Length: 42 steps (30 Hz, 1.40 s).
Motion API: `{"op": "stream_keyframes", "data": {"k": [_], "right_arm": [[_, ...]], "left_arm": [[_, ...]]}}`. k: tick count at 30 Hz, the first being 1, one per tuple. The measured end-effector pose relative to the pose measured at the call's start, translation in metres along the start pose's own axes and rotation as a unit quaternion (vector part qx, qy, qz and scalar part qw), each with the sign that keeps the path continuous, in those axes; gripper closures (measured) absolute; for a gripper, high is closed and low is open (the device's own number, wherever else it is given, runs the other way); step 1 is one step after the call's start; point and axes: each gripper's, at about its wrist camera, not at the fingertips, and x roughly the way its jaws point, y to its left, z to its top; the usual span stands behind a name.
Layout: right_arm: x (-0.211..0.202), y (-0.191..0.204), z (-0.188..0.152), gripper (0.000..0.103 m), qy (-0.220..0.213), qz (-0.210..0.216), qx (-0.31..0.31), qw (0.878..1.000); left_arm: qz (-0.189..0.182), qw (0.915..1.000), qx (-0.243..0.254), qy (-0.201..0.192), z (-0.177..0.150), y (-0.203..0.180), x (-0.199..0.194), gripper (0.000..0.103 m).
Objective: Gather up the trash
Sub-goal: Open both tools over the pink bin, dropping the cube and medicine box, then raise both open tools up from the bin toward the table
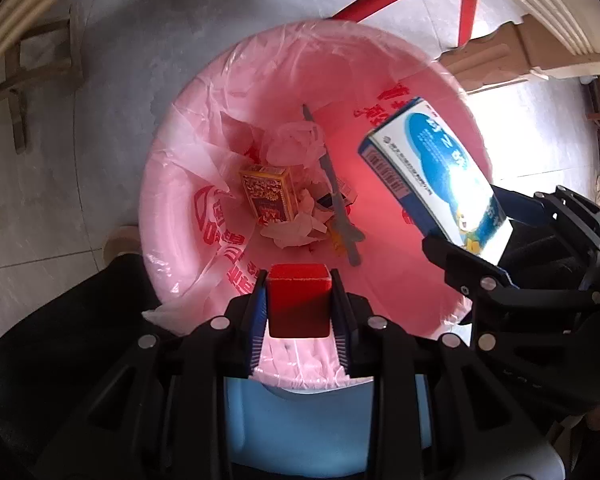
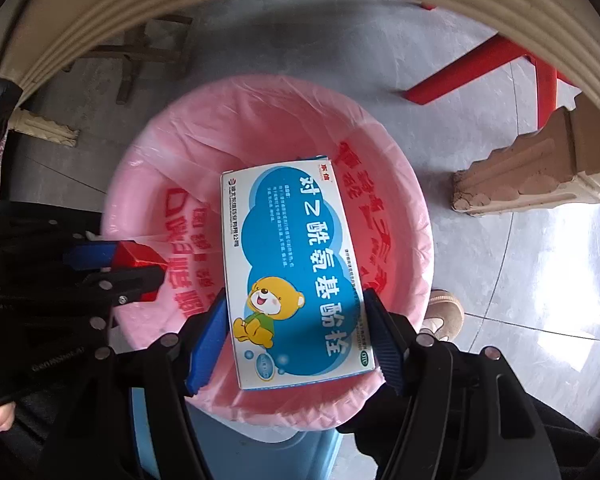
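Clamped between the right gripper fingers, the blue and white medicine box fills most of that wrist view; the pads press its two long edges near the cartoon bear end, so the rest of the carton juts forward past the fingertips and hangs over the open mouth of the bin. That overhang looks deliberate: with the box pointing down into the opening, parting the fingers should let it slide straight in without catching the rim. Below and ahead of both pairs of fingers sits the blue trash bin, its pink liner bag folded over the rim to keep the plastic from slipping inside under the load. Next in size, the left gripper is closed on a small red box, gripped on its two opposite flat sides, with the free end reaching beyond the fingertips above the near rim of the liner. Both pieces of trash are thus held over the bin, not yet dropped. Deep beyond the left fingertips, at the bottom of the bag, lie a yellow and red carton, a long grey stick-like item leaning against the wall, and crumpled white tissue. My judgement is that release is the step in hand.
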Motion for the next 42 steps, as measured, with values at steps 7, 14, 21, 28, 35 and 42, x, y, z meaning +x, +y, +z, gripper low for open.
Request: {"op": "stream_keyframes", "data": {"k": [7, 14, 21, 28, 35, 42], "right_arm": [[0.014, 0.001, 0.003, 0.039, 0.024, -0.002, -0.004, 1.000], [0.023, 0.004, 0.004, 0.038, 0.030, -0.004, -0.013, 0.999], [0.030, 0.008, 0.007, 0.037, 0.039, -0.008, -0.020, 0.999], [0.029, 0.002, 0.008, 0.037, 0.038, -0.008, -0.016, 0.999], [0.020, 0.004, 0.000, 0.037, 0.033, -0.020, -0.017, 0.999], [-0.022, -0.001, -0.011, 0.037, -0.010, -0.034, 0.002, 0.999]], "left_arm": [[0.004, 0.9997, -0.014, 0.022, 0.014, 0.003, 0.018, 0.074], [0.017, 0.9996, -0.010, 0.019, 0.017, -0.001, 0.020, 0.068], [0.024, 0.9996, -0.008, 0.016, 0.016, -0.005, 0.015, 0.048], [0.037, 0.9992, -0.005, 0.016, 0.016, -0.004, 0.015, 0.045], [0.062, 0.9980, 0.007, 0.005, 0.010, -0.011, 0.004, 0.040], [0.078, 0.9954, 0.000, -0.055, -0.013, -0.021, -0.042, 0.037]]}}
